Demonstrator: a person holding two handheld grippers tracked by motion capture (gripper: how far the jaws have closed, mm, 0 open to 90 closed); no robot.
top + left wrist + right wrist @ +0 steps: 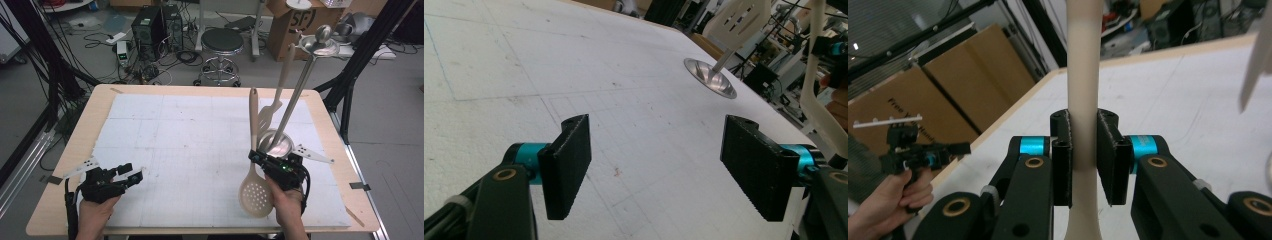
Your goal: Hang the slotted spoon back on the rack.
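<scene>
Jaws clamped around slotted spoon (pixel 255 192) handle.

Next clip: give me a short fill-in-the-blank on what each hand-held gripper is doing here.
The right hand-held gripper is shut on the handle of a beige ____ spoon.
The left hand-held gripper has its jaws ____.
The slotted turner and ladle stand in a ____ holder.

Missing words: perforated; open; metal

Each hand-held tool (pixel 1083 165) had black arms with brass-coloured screws, teal collars behind ribbed black pads, a grey three-cornered plate on top and a trailing black cable.
</scene>
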